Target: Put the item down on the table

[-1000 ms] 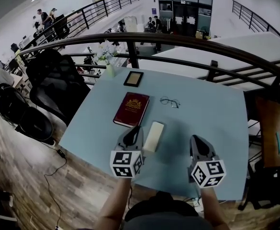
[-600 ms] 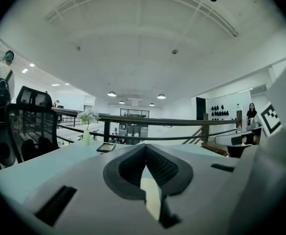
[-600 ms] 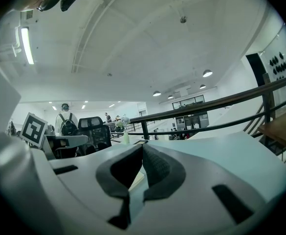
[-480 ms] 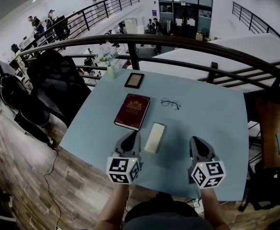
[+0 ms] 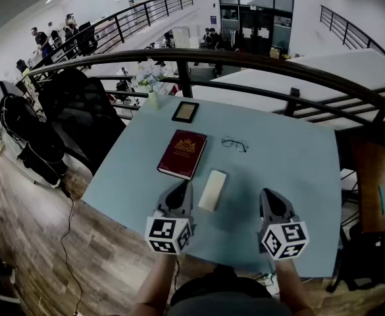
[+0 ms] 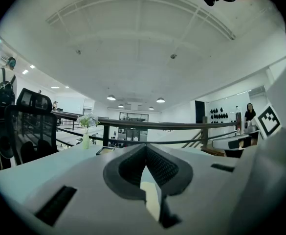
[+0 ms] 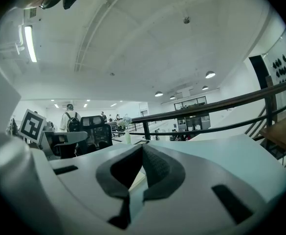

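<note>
1. Drawn back a little toward the person, the left tool [image 5: 183, 191] now sits slightly further from the case [image 5: 212, 189] than a second ago; the case has not shifted.
2. On the floor to the left, a person [image 5: 18, 127] wearing a backpack has moved up along the edge of the head view.
3. Left tool: its jaws are pressed together at the tips, with nothing between them. It points level across the worktop [image 5: 291, 157].
4. Right tool [image 5: 270, 199]: its jaws also meet at the tips and are empty. It hangs over the near right part of the worktop, well apart from the case.
5. The case is a cream oblong lying flat on the worktop. It is between the two tools and nearer the left one, just beside that tool's tip with a thin strip of worktop showing between them.
6. A red book [image 5: 182, 153] lies flat just beyond the case and slightly to its left, near it but not touching.
7. Glasses [image 5: 233, 143] lie open to the right of the book, apart from both book and case.
8. A small dark frame [image 5: 184, 111] lies beyond the book, towards the far edge.
9. A vase [image 5: 152, 97] of pale flowers stands upright at the far left corner.
10. A dark railing [image 5: 245, 56] curves behind the worktop.
</note>
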Motion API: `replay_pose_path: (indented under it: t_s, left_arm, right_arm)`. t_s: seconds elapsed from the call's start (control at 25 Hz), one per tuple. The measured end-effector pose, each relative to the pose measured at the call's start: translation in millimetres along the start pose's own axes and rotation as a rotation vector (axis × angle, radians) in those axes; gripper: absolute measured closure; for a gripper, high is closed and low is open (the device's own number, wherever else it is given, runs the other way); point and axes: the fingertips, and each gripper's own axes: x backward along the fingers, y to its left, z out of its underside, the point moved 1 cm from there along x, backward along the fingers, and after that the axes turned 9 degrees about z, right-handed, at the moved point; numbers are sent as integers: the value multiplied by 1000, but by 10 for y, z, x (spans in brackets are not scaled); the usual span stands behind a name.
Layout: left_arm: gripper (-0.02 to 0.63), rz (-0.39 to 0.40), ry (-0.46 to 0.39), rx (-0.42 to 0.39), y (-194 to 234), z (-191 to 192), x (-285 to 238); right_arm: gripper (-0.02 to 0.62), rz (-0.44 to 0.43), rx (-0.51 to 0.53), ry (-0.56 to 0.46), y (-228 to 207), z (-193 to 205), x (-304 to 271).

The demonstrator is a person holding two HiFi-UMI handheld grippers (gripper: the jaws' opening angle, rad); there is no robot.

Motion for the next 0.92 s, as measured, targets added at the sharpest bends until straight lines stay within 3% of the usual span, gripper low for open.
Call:
replay_pose_path:
  t_s: [0.92]
  left_arm:
    - [600,-32,-1,55,65,67,91]
  right_arm:
    - [592,-7,7,-9,24,-36,27]
